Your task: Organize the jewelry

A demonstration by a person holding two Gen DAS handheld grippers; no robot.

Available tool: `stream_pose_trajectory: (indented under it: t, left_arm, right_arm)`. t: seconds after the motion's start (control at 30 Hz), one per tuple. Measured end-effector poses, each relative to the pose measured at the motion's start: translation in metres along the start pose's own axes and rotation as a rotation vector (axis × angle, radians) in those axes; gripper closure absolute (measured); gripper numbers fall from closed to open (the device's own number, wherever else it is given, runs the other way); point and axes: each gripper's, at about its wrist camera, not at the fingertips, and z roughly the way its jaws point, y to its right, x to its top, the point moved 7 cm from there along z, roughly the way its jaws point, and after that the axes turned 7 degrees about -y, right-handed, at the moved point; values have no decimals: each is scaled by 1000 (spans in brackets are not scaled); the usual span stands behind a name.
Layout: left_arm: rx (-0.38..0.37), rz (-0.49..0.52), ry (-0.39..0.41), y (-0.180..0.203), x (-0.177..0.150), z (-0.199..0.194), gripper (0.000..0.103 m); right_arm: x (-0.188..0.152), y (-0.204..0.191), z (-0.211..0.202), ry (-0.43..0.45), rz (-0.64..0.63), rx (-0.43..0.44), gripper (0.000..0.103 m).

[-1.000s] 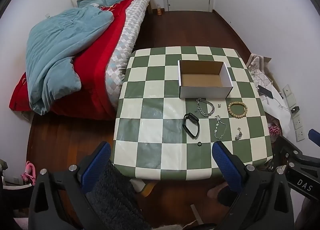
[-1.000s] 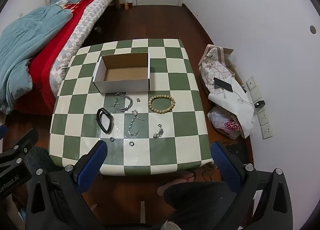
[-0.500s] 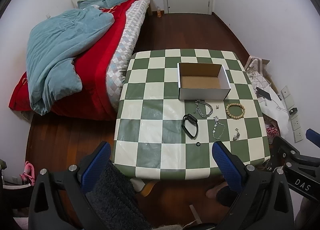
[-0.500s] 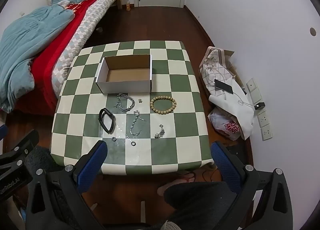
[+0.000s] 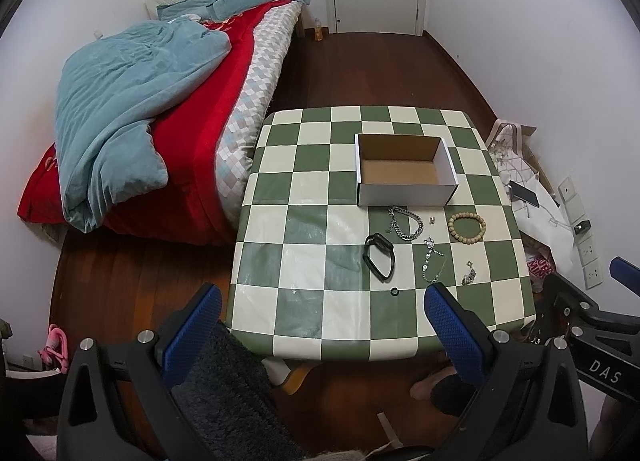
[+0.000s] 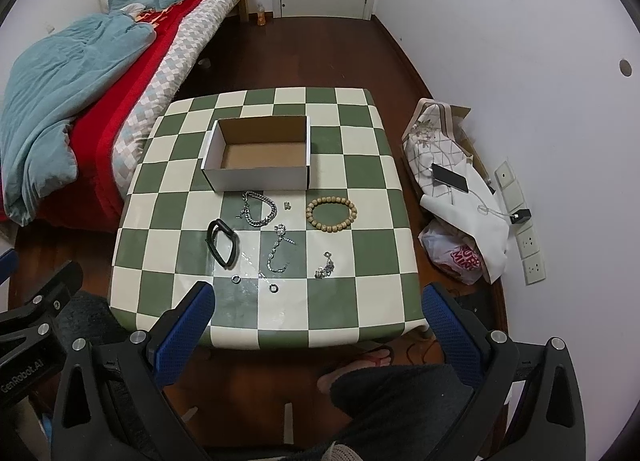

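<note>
Above table (image 6: 352, 301), both grippers have pulled back; jewelry unmoved.

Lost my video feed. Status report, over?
Left gripper and right gripper open, holding nothing, short of the table. Box empty; beaded bracelet, chain, black band loose in front. Nothing blocking.

An open cardboard box (image 6: 258, 155) sits on the checkered table (image 6: 360, 165), toward its far side. Just before the box lie a chain bracelet (image 6: 260, 209) and, right of it, a beaded bracelet (image 6: 331, 214) (a tiny clasp-like piece between them). Nearer the camera: a wristband (image 6: 222, 243) at left, a thin chain (image 6: 279, 249) in the middle, a small jewelled piece (image 6: 325, 267) at right. Two rings (image 6: 235, 279) lie nearest. A bed (image 6: 100, 73) stands left of the table.
</note>
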Motion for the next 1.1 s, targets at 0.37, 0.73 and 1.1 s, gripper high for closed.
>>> stream_pose_trajectory:
  t: [0.37,0.73,1.1]
  left_arm:
    - [0,-6,16,-6,0,-7,0]
    - [1,-8,23,-11,1,-12,0]
    - [2,-7,27,-12,1,-13,0]
  right_arm:
    - [1,-4,-9,15,-6,-1,0]
    - [3,-3,-15,21,-8,7,0]
    - [6,-7,-21,31,-9,7,0]
